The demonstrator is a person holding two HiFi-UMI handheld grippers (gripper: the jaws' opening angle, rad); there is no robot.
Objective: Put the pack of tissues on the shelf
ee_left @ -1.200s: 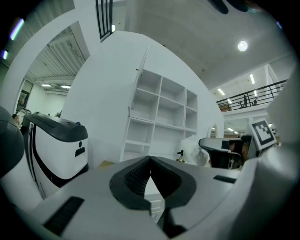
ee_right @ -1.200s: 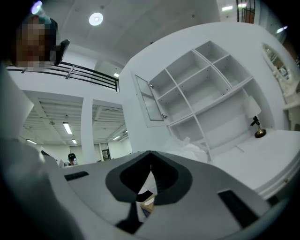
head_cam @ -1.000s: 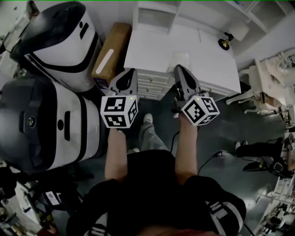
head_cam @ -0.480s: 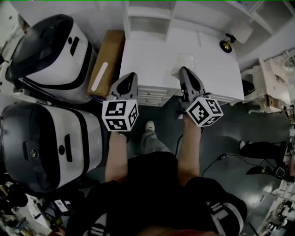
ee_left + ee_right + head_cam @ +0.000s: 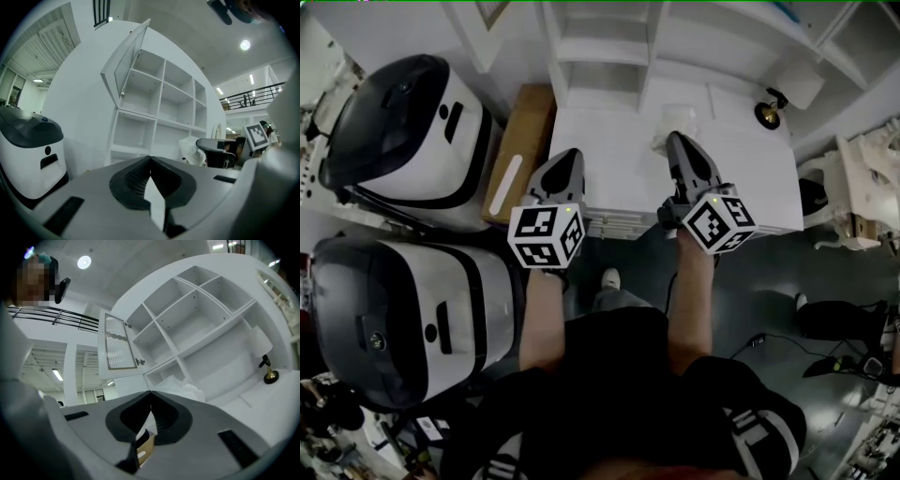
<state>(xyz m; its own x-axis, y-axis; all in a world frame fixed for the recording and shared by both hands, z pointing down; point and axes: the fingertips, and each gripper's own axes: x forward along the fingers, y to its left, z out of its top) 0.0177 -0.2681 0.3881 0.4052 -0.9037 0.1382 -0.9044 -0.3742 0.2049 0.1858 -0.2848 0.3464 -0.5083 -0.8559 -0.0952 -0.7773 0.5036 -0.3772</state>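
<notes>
The pack of tissues [image 5: 673, 124], white and crinkly, hangs over the white desk [image 5: 619, 187], just ahead of my right gripper [image 5: 678, 141], which is shut on its near edge. In the right gripper view the pack [image 5: 180, 386] bulges beyond the closed jaw tips [image 5: 151, 393], with the open white shelf compartments [image 5: 197, 329] behind it. From the left gripper view the pack [image 5: 192, 150] shows off the desk, in the right gripper's fingers [image 5: 213, 146]. My left gripper [image 5: 566, 157] is shut and holds nothing; its tips [image 5: 150, 159] point toward the shelf [image 5: 159, 108].
A glazed cabinet door [image 5: 115, 350] stands open at the shelf's upper left. A small brass lamp [image 5: 766, 114] sits at the desk's back right. A cardboard box [image 5: 520, 150] and two large white-and-black machines [image 5: 412, 122] [image 5: 403, 309] stand left of the desk.
Both grippers have moved forward over the desk toward the shelf, the right one carrying the tissue pack with it. The jaws have stayed as they were.
</notes>
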